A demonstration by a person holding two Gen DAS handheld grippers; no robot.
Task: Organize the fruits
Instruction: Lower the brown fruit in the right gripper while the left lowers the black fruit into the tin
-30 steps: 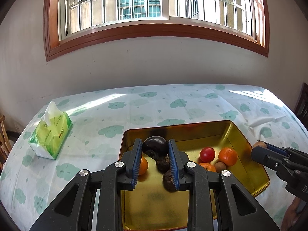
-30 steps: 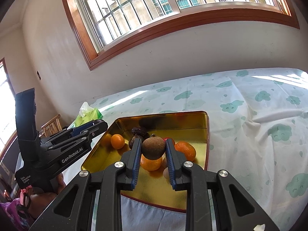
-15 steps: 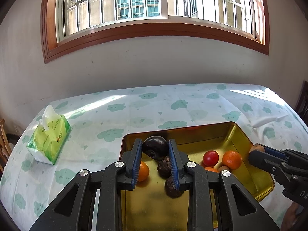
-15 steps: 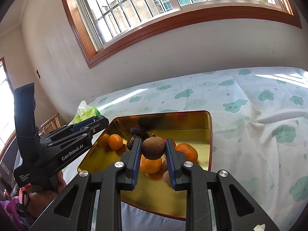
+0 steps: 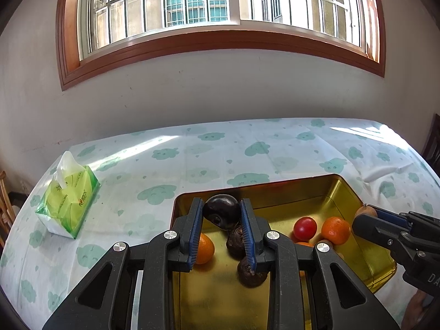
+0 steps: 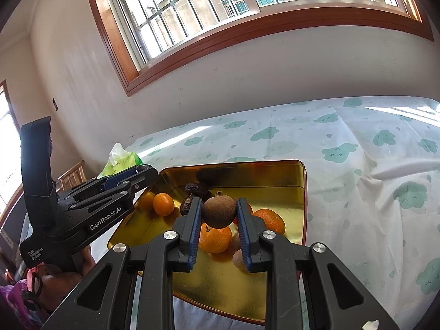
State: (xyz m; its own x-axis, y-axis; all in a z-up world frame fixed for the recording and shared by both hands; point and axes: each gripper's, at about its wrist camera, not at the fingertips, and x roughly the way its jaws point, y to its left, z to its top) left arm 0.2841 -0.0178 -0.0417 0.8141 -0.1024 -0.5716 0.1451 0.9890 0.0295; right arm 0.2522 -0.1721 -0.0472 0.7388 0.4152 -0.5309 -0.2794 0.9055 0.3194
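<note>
Left gripper (image 5: 221, 211) fingers cover part of the orange (image 5: 205, 248) and two dark fruits (image 5: 237, 241) in the gold tray (image 5: 371, 253), right gripper (image 6: 219, 211) hides the red fruit and most of a tan one (image 6: 238, 260), tray's near edge cut off by frame.

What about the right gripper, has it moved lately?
Yes: in the left wrist view the right gripper, holding a brown fruit, has edged left toward the tray rim.
</note>
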